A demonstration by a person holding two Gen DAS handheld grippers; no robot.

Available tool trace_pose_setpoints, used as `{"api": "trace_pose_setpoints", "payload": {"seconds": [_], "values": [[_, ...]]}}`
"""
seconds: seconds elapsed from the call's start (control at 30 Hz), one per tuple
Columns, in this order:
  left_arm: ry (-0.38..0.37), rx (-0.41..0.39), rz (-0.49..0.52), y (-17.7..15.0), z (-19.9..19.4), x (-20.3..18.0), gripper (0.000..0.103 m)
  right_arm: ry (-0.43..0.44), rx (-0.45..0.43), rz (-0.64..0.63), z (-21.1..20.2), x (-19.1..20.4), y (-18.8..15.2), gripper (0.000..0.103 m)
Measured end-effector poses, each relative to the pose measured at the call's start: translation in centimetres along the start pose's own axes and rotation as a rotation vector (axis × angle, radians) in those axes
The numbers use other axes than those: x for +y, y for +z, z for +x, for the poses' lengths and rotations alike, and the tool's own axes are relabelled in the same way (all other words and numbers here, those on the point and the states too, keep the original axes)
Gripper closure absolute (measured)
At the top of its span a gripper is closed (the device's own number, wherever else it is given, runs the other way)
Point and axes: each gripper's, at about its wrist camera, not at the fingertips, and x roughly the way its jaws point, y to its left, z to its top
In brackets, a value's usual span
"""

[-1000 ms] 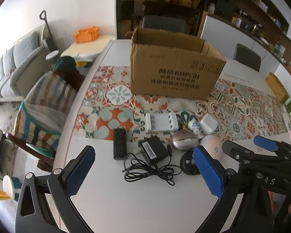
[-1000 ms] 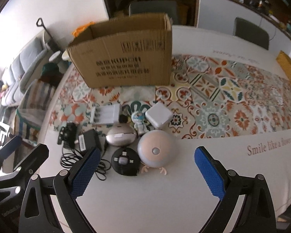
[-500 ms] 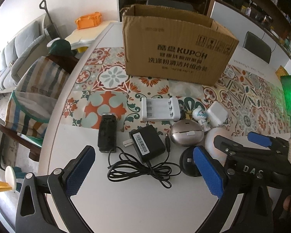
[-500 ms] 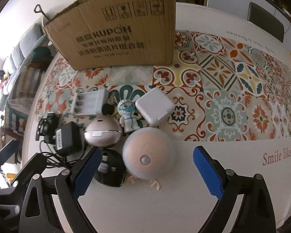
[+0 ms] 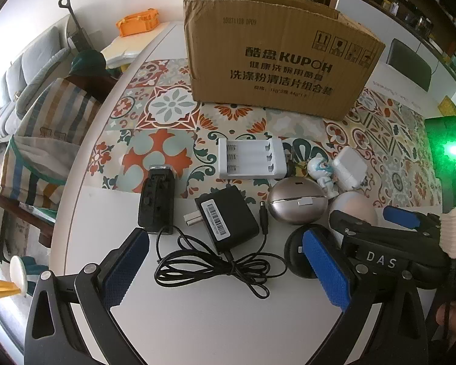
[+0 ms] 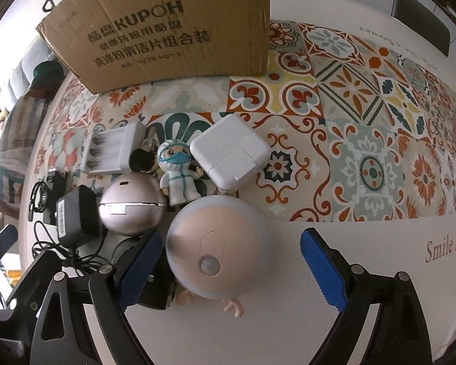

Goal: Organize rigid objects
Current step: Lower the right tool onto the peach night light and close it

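Note:
An open cardboard box [image 5: 282,60] stands at the back of the table; it also shows in the right wrist view [image 6: 167,27]. In front of it lie a black power adapter [image 5: 226,217] with a coiled cable, a black rectangular charger [image 5: 156,200], a white battery charger [image 5: 250,158], a silver round case [image 5: 298,205], a small masked figurine [image 6: 177,170], a white square adapter [image 6: 231,150], a black round disc [image 5: 298,255] and a pink dome light [image 6: 215,246]. My left gripper [image 5: 225,267] is open above the adapter's cable. My right gripper [image 6: 231,270] is open, its jaws on either side of the dome light.
A patterned tile runner [image 6: 349,121] covers the table's middle. A chair with striped fabric [image 5: 42,140] stands at the left edge, a sofa beyond it. A dark chair [image 5: 409,64] stands behind the table. The white table edge [image 5: 63,228] curves close on the left.
Both grippers have moved forward and down toward the objects. The right gripper now straddles the dome light; the left one is closer over the adapter and cable. Nothing has been picked up.

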Motion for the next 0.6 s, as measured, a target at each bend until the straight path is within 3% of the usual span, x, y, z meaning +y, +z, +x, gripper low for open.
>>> {"api": "trace_pose_setpoints", "payload": {"seconds": [0.47, 0.53, 0.6], "values": [[-0.003, 0.010, 0.011, -0.3, 0.7, -0.3, 0.000, -0.027, 0.021, 0.001, 2.1, 1.5, -0.2, 0.014], [-0.002, 0.009, 0.010, -0.3, 0.7, -0.4, 0.000, -0.035, 0.018, -0.006, 2.2, 1.9, -0.2, 0.017], [-0.001, 0.010, 0.013, -0.4, 0.7, -0.4, 0.000, -0.046, 0.009, -0.013, 2.0, 1.9, -0.6, 0.029]]}}
